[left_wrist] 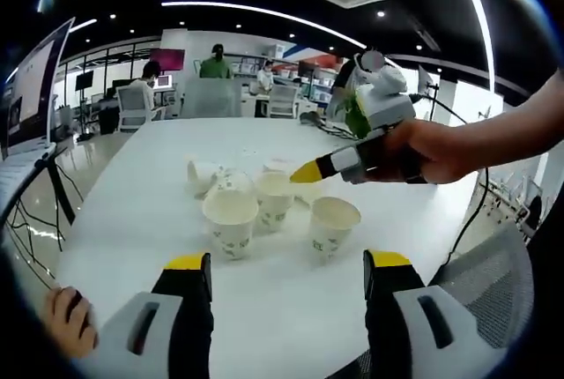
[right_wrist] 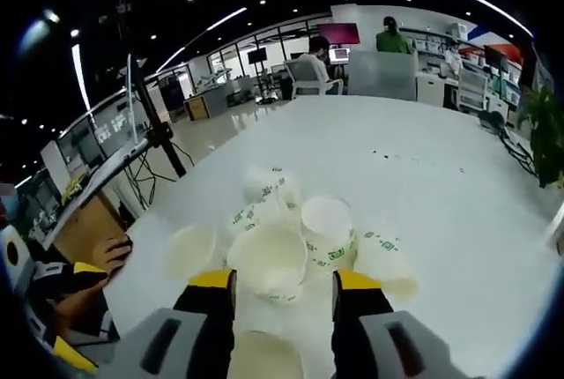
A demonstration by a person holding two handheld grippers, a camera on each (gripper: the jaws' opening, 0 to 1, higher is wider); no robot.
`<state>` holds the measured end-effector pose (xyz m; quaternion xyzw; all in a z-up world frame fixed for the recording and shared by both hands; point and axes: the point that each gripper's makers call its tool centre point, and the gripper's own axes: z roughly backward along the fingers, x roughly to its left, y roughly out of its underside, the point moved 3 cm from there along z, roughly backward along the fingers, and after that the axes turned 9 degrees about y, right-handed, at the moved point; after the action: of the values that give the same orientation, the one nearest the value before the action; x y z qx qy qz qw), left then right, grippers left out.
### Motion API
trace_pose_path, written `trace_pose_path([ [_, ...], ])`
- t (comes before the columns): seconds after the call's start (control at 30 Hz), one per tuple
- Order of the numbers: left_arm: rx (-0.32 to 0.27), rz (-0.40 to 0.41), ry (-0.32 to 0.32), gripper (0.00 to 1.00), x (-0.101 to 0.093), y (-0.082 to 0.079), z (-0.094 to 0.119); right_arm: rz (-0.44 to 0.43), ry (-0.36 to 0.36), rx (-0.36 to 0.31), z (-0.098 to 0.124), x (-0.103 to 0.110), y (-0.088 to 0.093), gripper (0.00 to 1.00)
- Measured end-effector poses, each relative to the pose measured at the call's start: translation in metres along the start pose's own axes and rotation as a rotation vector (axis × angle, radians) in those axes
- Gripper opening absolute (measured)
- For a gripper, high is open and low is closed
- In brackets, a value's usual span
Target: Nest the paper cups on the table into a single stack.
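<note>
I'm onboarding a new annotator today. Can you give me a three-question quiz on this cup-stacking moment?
1. True or false: the left gripper is closed on a paper cup.
2. Which gripper reaches over the cluster of paper cups on the white table? A) the right gripper B) the left gripper
3. Fill in: in the right gripper view, the cup between the jaws stands with its mouth facing ____.

Key: 1 false; 2 A; 3 up.

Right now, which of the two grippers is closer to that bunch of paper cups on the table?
The right gripper: it hangs directly over the paper cups, its open jaws straddling one cup in its own view. The left gripper is open, short of them at the table's near edge.
</note>
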<state>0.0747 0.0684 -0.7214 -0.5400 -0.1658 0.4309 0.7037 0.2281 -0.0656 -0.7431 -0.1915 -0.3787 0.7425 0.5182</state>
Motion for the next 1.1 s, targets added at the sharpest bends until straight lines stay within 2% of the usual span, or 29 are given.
trace_pose_path([
  [0.13,-0.001,0.002,0.001,0.69,-0.001,-0.001,0.0,-0.021,0.012,0.033,-0.005,0.002,0.003,0.39],
  [0.23,0.002,0.001,0.003,0.69,-0.002,-0.001,0.0,-0.042,0.024,0.07,-0.018,-0.002,0.001,0.36],
  [0.33,0.004,0.001,0.005,0.69,-0.002,0.0,0.0,-0.054,0.033,0.106,-0.019,-0.004,0.005,0.32],
  [0.43,0.005,0.006,0.005,0.68,-0.002,0.0,0.0,-0.07,0.038,0.133,-0.023,-0.007,0.007,0.25],
  [0.5,0.007,0.007,0.004,0.68,-0.001,0.001,0.0,-0.082,0.044,0.152,-0.032,-0.012,0.009,0.16],
  [0.6,0.009,0.006,0.007,0.68,-0.002,0.001,0.0,-0.104,0.04,0.163,-0.032,-0.011,0.01,0.1],
  [0.83,0.015,0.006,0.011,0.67,-0.002,0.002,-0.001,-0.088,0.039,0.171,-0.035,-0.012,0.012,0.02],
  [1.1,0.022,0.005,0.017,0.66,-0.004,0.002,-0.001,-0.07,0.026,0.168,-0.037,-0.012,0.011,0.0],
])
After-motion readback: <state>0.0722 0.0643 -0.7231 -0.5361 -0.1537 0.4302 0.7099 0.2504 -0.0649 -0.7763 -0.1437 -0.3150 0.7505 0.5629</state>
